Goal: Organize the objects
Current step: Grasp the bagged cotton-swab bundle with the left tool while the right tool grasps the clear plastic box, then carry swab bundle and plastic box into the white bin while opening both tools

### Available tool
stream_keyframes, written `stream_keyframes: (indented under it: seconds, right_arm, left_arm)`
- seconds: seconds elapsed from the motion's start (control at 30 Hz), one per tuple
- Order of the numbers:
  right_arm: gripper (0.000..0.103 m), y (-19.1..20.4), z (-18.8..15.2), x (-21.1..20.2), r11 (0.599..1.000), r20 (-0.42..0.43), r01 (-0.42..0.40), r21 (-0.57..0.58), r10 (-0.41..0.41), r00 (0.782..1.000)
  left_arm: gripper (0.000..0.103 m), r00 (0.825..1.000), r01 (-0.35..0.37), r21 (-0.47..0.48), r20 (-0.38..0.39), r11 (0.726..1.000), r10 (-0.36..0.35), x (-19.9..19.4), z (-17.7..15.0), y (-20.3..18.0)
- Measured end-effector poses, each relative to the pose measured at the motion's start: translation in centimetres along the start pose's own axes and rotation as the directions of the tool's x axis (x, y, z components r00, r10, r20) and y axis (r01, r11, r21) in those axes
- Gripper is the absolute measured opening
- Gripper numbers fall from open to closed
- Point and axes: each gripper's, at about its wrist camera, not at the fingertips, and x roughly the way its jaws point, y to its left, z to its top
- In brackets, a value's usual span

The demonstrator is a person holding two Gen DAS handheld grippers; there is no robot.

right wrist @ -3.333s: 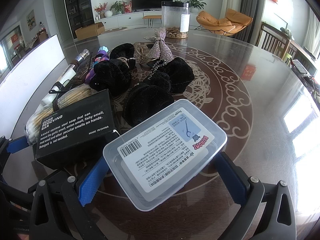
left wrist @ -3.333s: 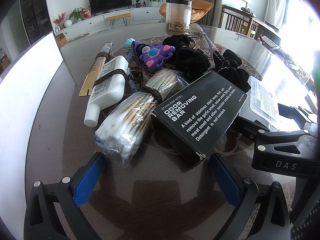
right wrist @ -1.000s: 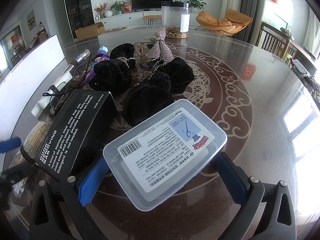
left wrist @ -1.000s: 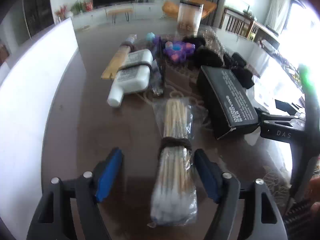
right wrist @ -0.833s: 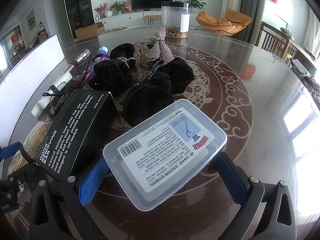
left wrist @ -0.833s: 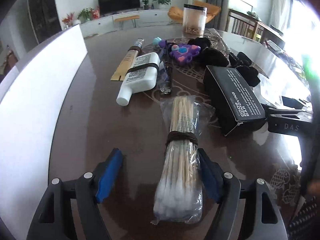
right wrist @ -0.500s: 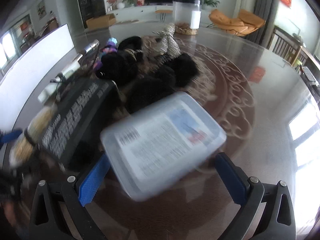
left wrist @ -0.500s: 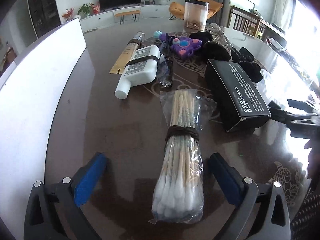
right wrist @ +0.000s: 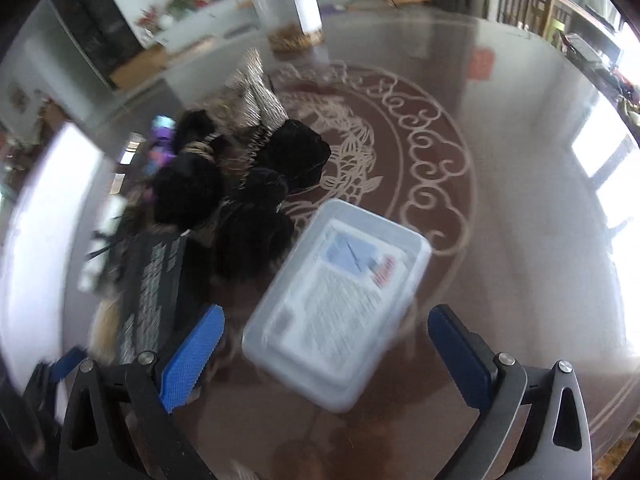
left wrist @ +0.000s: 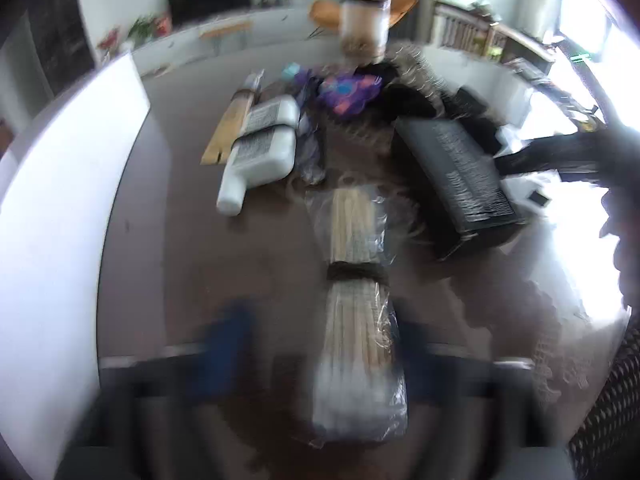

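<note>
Broadly, the biggest hazard is the glossy round worktop [right wrist: 520,208] itself: it looks slick, so anything nudged could slide toward the crowded pile or the rim. On it, the clear plastic box [right wrist: 340,304] lies flat between the wide-spread fingers of the right tongs [right wrist: 326,344], which grip nothing; both views are smeared with motion, so a hurried closure could catch only a corner and let the box twist or skid into the black fluffy hair ties [right wrist: 256,200] just beyond it. The black carton [left wrist: 460,176] stands near the box and just right of the cotton swab bundle [left wrist: 358,320]; a sweep from either side could knock it over. That bundle, in its loose bag, lies lengthwise between the fingers of the left tongs [left wrist: 320,356], too blurred to tell how far apart they stand or whether they touch it. If they close on the crinkly bag alone, my guess is the swabs sag out. The white bottle [left wrist: 260,152] lies farther back, apart.
</note>
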Motion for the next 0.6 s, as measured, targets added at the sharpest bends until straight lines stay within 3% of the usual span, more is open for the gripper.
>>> stream_keyframes:
  seconds: [0.03, 0.07, 0.1, 0.27, 0.37, 0.5, 0.6]
  right_arm:
    - [0.092, 0.4, 0.0, 0.0, 0.998, 0.017, 0.052, -0.027, -0.052, 0.999]
    - [0.07, 0.5, -0.2, -0.2, 0.996, 0.034, 0.078, -0.045, -0.077, 0.996]
    - [0.062, 0.3, -0.6, -0.5, 0.995, 0.041, 0.082, -0.055, -0.08, 0.996]
    - [0.062, -2.5, -5.2, -3.5, 0.997, 0.03, -0.018, -0.077, 0.02, 0.999]
    - [0.062, -2.3, -7.2, -6.4, 0.991, 0.056, -0.088, -0.101, 0.094, 0.994]
    - [0.062, 1.6, -7.9, -10.7, 0.967, 0.111, -0.196, -0.162, 0.216, 0.97]
    - [0.062, 7.6, -7.3, -14.6, 0.92, 0.151, -0.296, -0.257, 0.341, 0.928]
  left_arm:
    - [0.03, 1.0, 0.004, 0.011, 0.002, 1.0, -0.004, -0.4, -0.2, 0.1]
    - [0.03, 1.0, 0.016, 0.008, 0.012, 1.0, -0.016, -0.8, -0.6, 0.4]
    - [0.03, 0.999, 0.041, -0.001, 0.031, 0.999, -0.041, -1.5, -1.3, 0.7]
    - [0.03, 0.989, 0.111, -0.068, 0.102, 0.991, -0.104, -4.9, -3.5, 0.7]
    - [0.03, 0.974, 0.182, -0.12, 0.157, 0.976, -0.163, -7.6, -4.1, 0.8]
    - [0.03, 0.948, 0.225, -0.156, 0.263, 0.962, -0.179, -12.8, -3.3, 3.1]
    - [0.03, 0.924, 0.192, -0.213, 0.369, 0.958, -0.103, -18.5, -3.4, 7.2]
